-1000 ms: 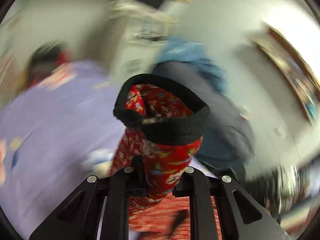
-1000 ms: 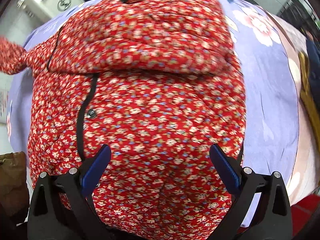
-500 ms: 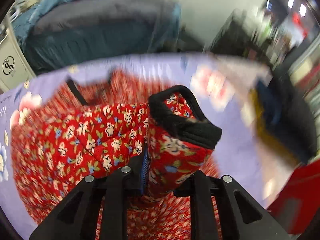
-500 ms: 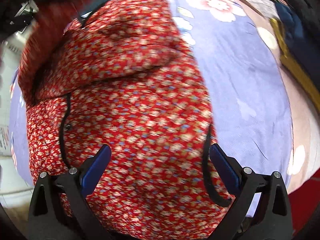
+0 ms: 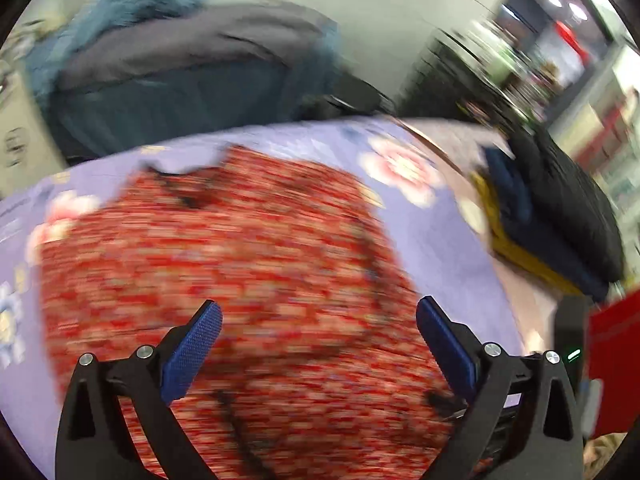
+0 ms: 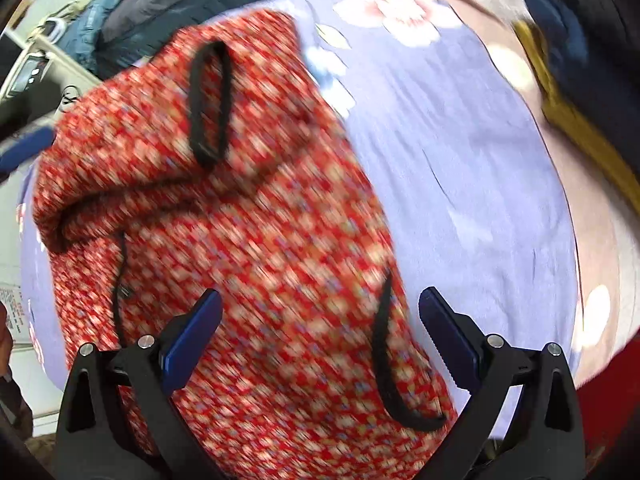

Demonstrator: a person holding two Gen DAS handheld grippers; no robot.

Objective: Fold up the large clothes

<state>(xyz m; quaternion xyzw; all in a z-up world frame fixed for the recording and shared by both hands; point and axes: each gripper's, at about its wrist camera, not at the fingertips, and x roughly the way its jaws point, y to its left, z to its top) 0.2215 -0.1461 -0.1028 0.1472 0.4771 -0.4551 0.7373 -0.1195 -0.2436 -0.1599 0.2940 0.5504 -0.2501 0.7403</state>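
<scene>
Red floral garment (image 5: 248, 280) folded at frame centre on lilac flowered sheet (image 6: 460, 152), left tongs (image 5: 318, 344) opening, empty, right tongs (image 6: 320, 340) wide apart, empty, dark clothes pile (image 5: 560, 216) at right edge.

Bright, even light; heavy motion blur, fisheye-warped edges.

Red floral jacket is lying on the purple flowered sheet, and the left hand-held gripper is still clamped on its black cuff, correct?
Not quite. The left wrist view shows the left hand-held gripper opening, nothing between its pads. The red floral jacket does lie on the purple flowered sheet; the black cuff rests on it.
</scene>
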